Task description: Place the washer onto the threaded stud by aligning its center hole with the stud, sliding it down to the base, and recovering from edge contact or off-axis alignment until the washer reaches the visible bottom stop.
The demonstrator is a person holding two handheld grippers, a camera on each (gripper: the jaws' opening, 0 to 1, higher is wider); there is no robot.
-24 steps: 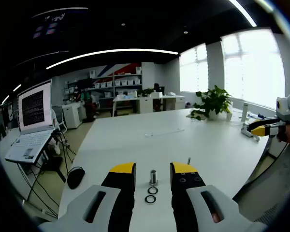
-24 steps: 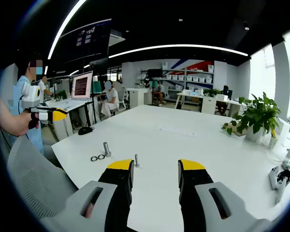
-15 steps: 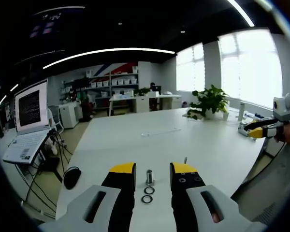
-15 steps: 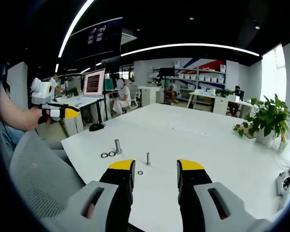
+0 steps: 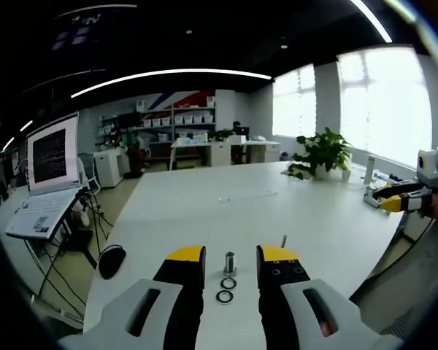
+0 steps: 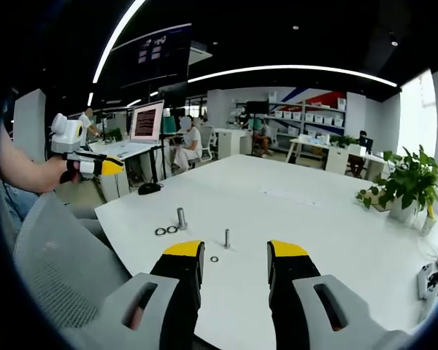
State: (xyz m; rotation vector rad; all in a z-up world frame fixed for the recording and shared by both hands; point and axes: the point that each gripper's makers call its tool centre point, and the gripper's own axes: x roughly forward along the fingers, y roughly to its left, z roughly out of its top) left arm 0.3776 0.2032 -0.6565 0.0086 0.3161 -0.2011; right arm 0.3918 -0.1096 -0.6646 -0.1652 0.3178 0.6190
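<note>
Washer (image 6: 214, 259) lies flat on the white table (image 6: 292, 211), just beside the thin threaded stud (image 6: 227, 238) standing upright, both ahead of the right gripper (image 6: 233, 251), whose jaws gape wide and empty. The left gripper (image 5: 230, 255) is likewise spread wide, with a thicker bolt (image 5: 229, 262) and two larger rings (image 5: 226, 289) between its tips.

The left hand-held gripper (image 5: 231, 255) has its two yellow-tipped jaws parted, with nothing between them, and the right hand-held gripper (image 6: 234, 251) is the same, jaws apart and empty. In the right gripper view a bare forearm (image 6: 25, 175) carries the left hand-held gripper, with its jaws probably close together.
</note>
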